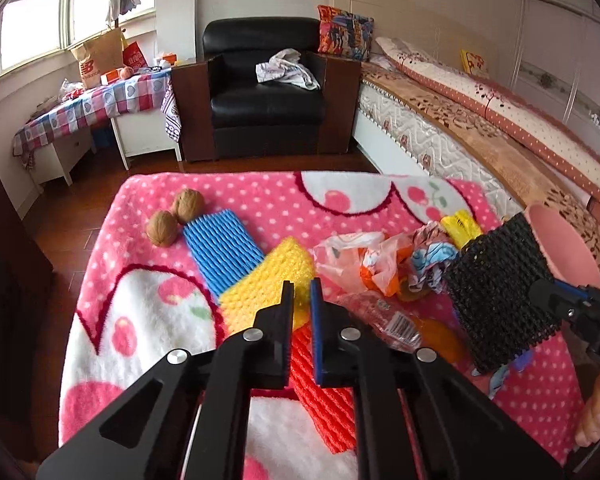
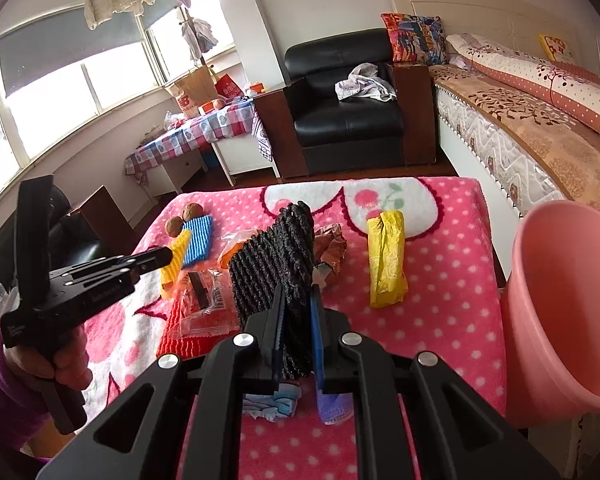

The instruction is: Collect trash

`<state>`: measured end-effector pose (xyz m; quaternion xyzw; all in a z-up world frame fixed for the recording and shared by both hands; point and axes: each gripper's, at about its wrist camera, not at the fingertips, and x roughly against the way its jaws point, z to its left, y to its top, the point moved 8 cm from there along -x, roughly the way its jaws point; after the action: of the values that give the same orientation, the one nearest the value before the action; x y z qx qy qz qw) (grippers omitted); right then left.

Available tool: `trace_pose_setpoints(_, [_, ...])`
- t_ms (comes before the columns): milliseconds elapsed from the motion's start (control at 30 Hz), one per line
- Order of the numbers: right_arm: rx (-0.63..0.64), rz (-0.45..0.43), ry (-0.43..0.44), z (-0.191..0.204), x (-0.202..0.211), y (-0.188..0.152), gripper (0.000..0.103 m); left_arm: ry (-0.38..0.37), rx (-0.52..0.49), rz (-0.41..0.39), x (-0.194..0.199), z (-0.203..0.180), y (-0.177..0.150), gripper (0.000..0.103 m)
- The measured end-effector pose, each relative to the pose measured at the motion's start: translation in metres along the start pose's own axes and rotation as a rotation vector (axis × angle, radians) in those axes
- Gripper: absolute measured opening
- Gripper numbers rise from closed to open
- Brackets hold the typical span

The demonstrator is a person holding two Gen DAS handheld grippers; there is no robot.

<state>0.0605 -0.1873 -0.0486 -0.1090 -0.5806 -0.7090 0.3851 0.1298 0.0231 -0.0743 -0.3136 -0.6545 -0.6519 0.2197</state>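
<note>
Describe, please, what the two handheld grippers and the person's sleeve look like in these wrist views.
Both are matte black, angular linkages with triangular cut-outs and round silver pivot bolts. The left gripper has one black finger and one with a blue ribbed pad; the right gripper looks the same. Seen side-on, the left one has a pistol-style handle and faint lettering on its body. The sleeve is purple.

Blanket (image 2: 440, 320) surface: open strip between yellow bag (image 2: 386, 258) and pink bin (image 2: 560, 312), nothing lying there. Centre crowded: black foam net (image 2: 272, 248) stands upright in right gripper (image 2: 296, 320), blocking passage across. Left of it, clear wrapper (image 2: 204, 304), red net (image 1: 324, 392), yellow net (image 1: 268, 280) overlap, possibly touching. Left gripper (image 1: 302, 292) hovers there. Walnuts (image 1: 176, 216) sit at the far-left corner, open blanket beyond.
</note>
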Motion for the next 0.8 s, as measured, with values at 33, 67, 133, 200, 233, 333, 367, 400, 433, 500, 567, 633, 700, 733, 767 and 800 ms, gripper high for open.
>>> trace_pose_setpoints(33, [-0.002,-0.007,0.002,0.001,0.003,0.001,0.011,-0.01,0.014,-0.005,0.006,0.0,0.002,0.007])
trace_pose_setpoints(67, [-0.003,-0.013,0.004,0.001,0.005,0.002,0.011,-0.023,0.029,-0.01,0.011,-0.001,0.005,0.007])
trace_pose_setpoints(133, [-0.005,-0.031,0.005,0.001,0.012,0.005,0.011,-0.042,0.046,-0.022,0.021,-0.005,0.01,0.007])
trace_pose_setpoints(200, [-0.009,-0.046,0.002,0.0,0.019,0.007,0.011,-0.065,0.048,-0.036,0.03,-0.013,0.015,0.007])
trace_pose_setpoints(233, [-0.012,-0.051,-0.001,-0.001,0.022,0.007,0.011,-0.079,0.045,-0.044,0.035,-0.018,0.018,0.007])
trace_pose_setpoints(333, [-0.031,-0.066,-0.016,-0.008,0.033,0.01,0.011,-0.116,0.024,-0.077,0.049,-0.039,0.028,0.007])
trace_pose_setpoints(367, [-0.036,-0.071,-0.02,-0.01,0.036,0.011,0.011,-0.133,0.017,-0.086,0.052,-0.048,0.031,0.007])
trace_pose_setpoints(400, [-0.04,-0.076,-0.025,-0.013,0.04,0.011,0.011,-0.152,0.011,-0.093,0.056,-0.056,0.033,0.007])
trace_pose_setpoints(433, [-0.043,-0.083,-0.035,-0.017,0.044,0.012,0.011,-0.176,0.004,-0.099,0.059,-0.067,0.037,0.007])
trace_pose_setpoints(500, [-0.048,-0.1,-0.056,-0.024,0.055,0.014,0.011,-0.207,-0.016,-0.108,0.062,-0.086,0.041,0.007])
trace_pose_setpoints(567, [-0.056,-0.113,-0.075,-0.033,0.064,0.014,0.011,-0.231,-0.038,-0.113,0.062,-0.104,0.044,0.007])
trace_pose_setpoints(633, [-0.07,-0.126,-0.102,-0.044,0.074,0.014,0.011,-0.257,-0.052,-0.112,0.062,-0.121,0.046,0.007])
trace_pose_setpoints(700, [-0.084,-0.135,-0.122,-0.054,0.082,0.013,0.011,-0.283,-0.064,-0.11,0.06,-0.137,0.047,0.007])
trace_pose_setpoints(733, [-0.094,-0.141,-0.141,-0.061,0.087,0.013,0.011,-0.298,-0.071,-0.108,0.06,-0.145,0.047,0.007])
trace_pose_setpoints(767, [-0.1,-0.145,-0.151,-0.066,0.09,0.013,0.011,-0.31,-0.08,-0.108,0.059,-0.154,0.047,0.007])
trace_pose_setpoints(800, [-0.108,-0.149,-0.164,-0.072,0.093,0.013,0.011,-0.32,-0.091,-0.109,0.059,-0.162,0.049,0.007])
